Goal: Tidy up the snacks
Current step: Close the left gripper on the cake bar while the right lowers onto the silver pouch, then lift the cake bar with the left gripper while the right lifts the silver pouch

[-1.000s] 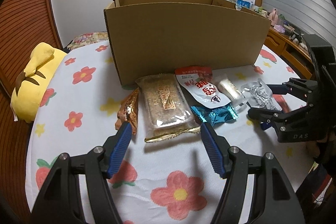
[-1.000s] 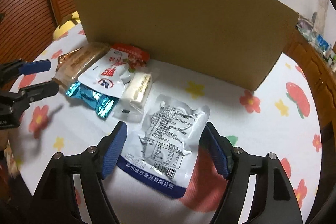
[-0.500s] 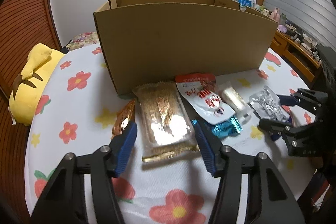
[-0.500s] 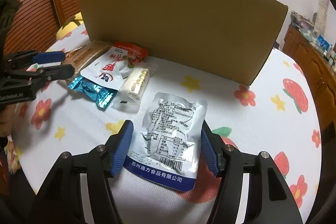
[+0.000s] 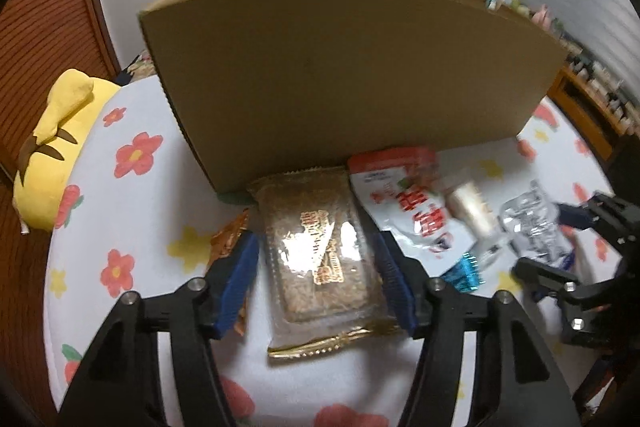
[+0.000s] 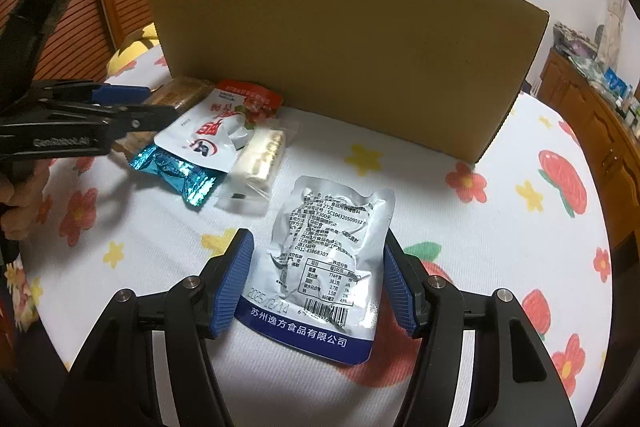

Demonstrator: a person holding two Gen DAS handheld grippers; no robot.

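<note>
both hand-held grippers straddle a snack, neither closed yet

the left hand-held gripper (image 5: 316, 277) sits spread around the clear-wrapped crispy bar (image 5: 318, 251), the right hand-held gripper (image 6: 316, 281) spread around the silver pouch (image 6: 326, 263), probably to lift each into the one cardboard box (image 6: 352, 55) just behind. six snacks lie on the floral surface (image 6: 500, 227), including a red-white pouch (image 6: 212, 135).
</note>
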